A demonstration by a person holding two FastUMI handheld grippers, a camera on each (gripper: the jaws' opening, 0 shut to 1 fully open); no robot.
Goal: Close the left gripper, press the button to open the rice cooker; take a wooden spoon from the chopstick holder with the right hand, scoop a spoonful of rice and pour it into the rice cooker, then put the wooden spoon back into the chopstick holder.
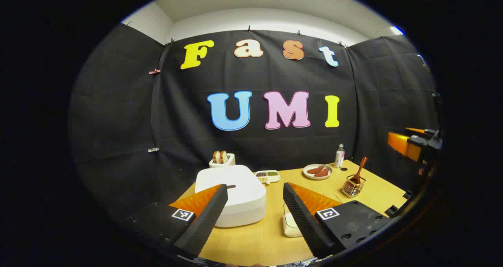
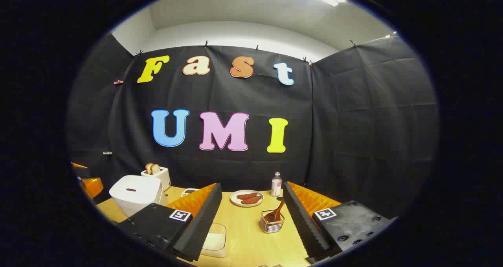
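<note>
Left gripper [image 1: 255,212]: fingers spread, holding nothing, above table [image 1: 255,239].
Right gripper [image 2: 251,220]: fingers spread, holding nothing.
Rice cooker [image 1: 235,192]: lid down.
Chopstick holder [image 2: 272,222]: wooden spoon [image 2: 277,213] inside, leaning.
Rice box [image 2: 214,241]: white rice inside.
Plate [image 2: 246,198]: reddish-brown pieces.

Counted on the desk [image 2: 251,235]: one rice cooker [image 1: 235,194], one toaster [image 1: 222,161], one wooden spoon [image 2: 277,213], one chopstick holder [image 2: 272,224], one bottle [image 2: 276,184], one plate [image 2: 246,198], one rice container [image 2: 214,241].
</note>
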